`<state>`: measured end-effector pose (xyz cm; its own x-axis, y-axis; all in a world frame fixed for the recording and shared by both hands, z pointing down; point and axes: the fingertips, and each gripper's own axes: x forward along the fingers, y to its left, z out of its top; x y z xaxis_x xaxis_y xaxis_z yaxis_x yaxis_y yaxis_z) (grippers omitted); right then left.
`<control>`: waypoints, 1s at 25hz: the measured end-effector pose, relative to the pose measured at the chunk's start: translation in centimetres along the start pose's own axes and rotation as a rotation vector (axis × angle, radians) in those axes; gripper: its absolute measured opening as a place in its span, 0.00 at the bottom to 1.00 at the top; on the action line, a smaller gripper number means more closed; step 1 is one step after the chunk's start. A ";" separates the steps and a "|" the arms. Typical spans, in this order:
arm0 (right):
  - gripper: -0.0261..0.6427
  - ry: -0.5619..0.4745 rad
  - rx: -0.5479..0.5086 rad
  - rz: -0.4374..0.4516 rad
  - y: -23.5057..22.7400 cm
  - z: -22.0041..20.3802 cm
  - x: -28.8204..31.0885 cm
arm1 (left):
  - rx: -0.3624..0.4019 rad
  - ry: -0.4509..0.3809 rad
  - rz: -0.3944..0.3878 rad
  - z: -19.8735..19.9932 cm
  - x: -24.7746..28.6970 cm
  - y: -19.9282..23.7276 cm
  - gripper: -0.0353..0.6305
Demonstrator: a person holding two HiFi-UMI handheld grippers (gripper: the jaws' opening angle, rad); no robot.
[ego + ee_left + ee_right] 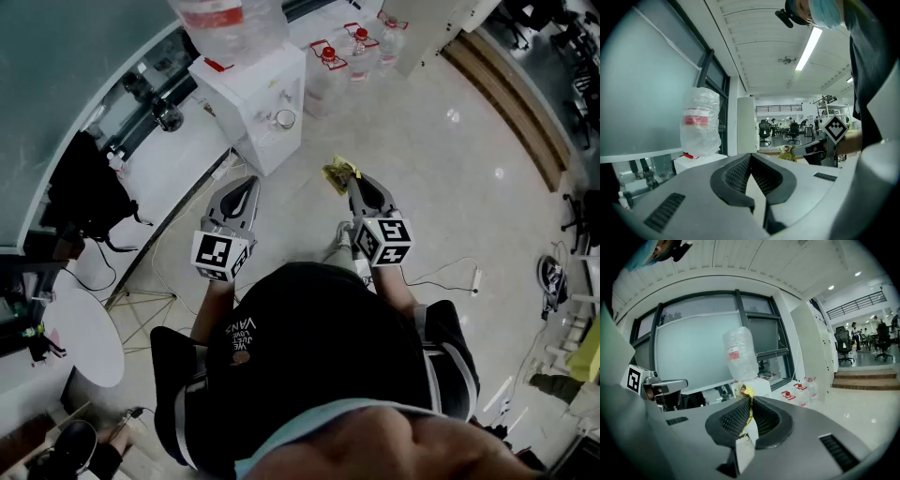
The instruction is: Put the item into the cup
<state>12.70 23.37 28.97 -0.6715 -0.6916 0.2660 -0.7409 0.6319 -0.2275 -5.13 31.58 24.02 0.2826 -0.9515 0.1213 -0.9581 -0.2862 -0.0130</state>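
Pinching the item [339,173], a crumpled yellow packet, the right gripper [354,184] has both pads closed on it, and the packet protrudes past the jaw tips (clearest in the right gripper view). The left gripper [247,185] is empty, with its pads pressed together. Both grippers sit side by side above the floor [450,187]. The cup [285,118], apparently a small metal one, stands on the white dispenser [253,94], well apart from the item.
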 end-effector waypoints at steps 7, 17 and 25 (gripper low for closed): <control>0.12 -0.001 -0.010 -0.003 -0.1 -0.1 0.1 | -0.001 -0.016 -0.025 0.2 0.1 -0.6 0.08; 0.12 -0.018 0.037 -0.009 -2.2 1.2 2.1 | -0.037 0.013 -0.048 -1.2 2.7 0.1 0.08; 0.12 0.039 0.025 0.035 -7.9 2.9 7.0 | -0.057 0.036 0.005 -1.3 10.0 0.8 0.08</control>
<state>13.85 12.53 29.87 -0.6965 -0.6547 0.2936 -0.7173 0.6461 -0.2608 -3.10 21.97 26.53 0.2770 -0.9479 0.1573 -0.9609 -0.2737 0.0429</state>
